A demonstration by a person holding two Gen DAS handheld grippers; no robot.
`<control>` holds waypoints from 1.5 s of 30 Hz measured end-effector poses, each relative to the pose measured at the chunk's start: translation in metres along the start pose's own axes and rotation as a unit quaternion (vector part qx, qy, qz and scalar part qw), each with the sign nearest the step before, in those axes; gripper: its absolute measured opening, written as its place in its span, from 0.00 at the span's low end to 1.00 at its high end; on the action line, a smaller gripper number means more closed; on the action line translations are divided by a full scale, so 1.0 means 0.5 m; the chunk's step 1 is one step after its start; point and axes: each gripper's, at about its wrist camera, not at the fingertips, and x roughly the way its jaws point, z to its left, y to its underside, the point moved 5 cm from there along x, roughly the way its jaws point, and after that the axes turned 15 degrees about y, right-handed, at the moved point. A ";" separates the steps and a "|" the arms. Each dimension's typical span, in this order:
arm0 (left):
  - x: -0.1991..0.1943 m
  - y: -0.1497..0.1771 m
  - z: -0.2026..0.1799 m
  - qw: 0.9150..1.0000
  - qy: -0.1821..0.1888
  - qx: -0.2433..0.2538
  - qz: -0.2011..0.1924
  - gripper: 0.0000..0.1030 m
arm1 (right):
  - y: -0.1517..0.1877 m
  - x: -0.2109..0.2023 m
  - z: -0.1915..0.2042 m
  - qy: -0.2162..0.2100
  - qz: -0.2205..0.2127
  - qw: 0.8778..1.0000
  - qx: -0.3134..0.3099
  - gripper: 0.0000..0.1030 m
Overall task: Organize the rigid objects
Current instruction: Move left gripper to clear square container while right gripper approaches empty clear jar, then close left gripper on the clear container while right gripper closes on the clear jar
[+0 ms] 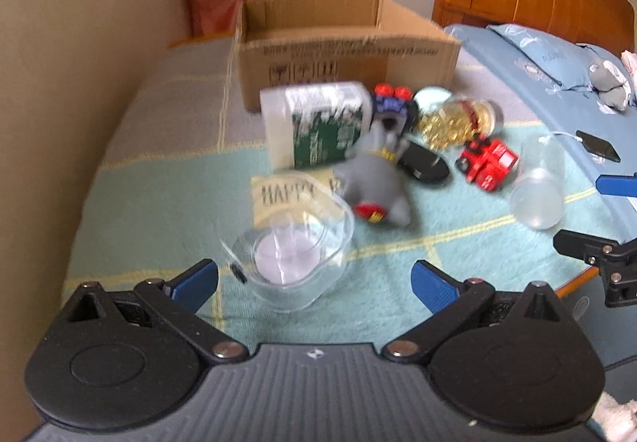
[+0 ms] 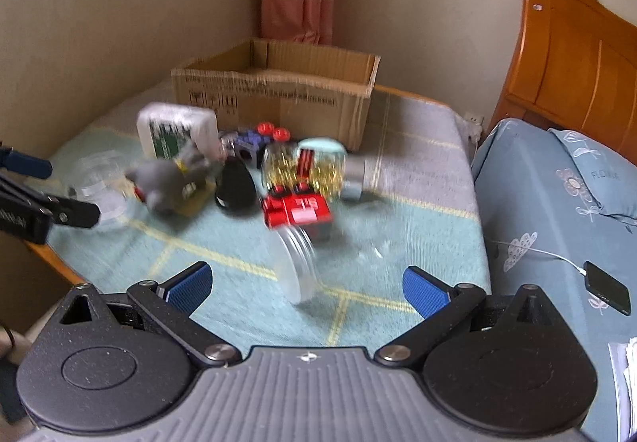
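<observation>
- As seen from the left wrist view, the left gripper (image 1: pixel 314 283) is held with jaws wide apart and empty, aligned on a clear glass bowl (image 1: pixel 292 259) just ahead, presumably the nearest item to collect. Beyond lie a white bottle (image 1: pixel 314 123), a grey plush toy (image 1: pixel 376 175), a red toy truck (image 1: pixel 487 163), a clear plastic cup (image 1: pixel 537 187) and the open cardboard box (image 1: pixel 346 52), judged the destination. A "HAPPY" card (image 1: pixel 286 191) is shown clearly here only.
- From the right wrist view, the right gripper (image 2: pixel 306 289) is likewise spread and empty, facing the clear plastic cup (image 2: pixel 298 267), which lies on its side. Nothing has yet been grasped. A phone (image 2: pixel 607 287) on the blue bedding (image 2: pixel 537 203) is better shown here.
</observation>
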 end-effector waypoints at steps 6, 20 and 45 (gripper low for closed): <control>0.036 0.012 0.030 1.000 0.008 -0.017 0.018 0.99 | 0.026 0.058 -0.013 -0.010 0.027 0.999 -0.021 1.00; 0.064 -0.003 0.047 0.999 0.019 0.026 0.022 1.00 | 0.024 0.121 -0.033 -0.084 0.034 0.994 -0.059 1.00; 0.073 -0.020 0.021 0.976 0.104 0.173 0.085 0.99 | -0.024 0.167 -0.035 -0.149 0.028 0.979 -0.134 1.00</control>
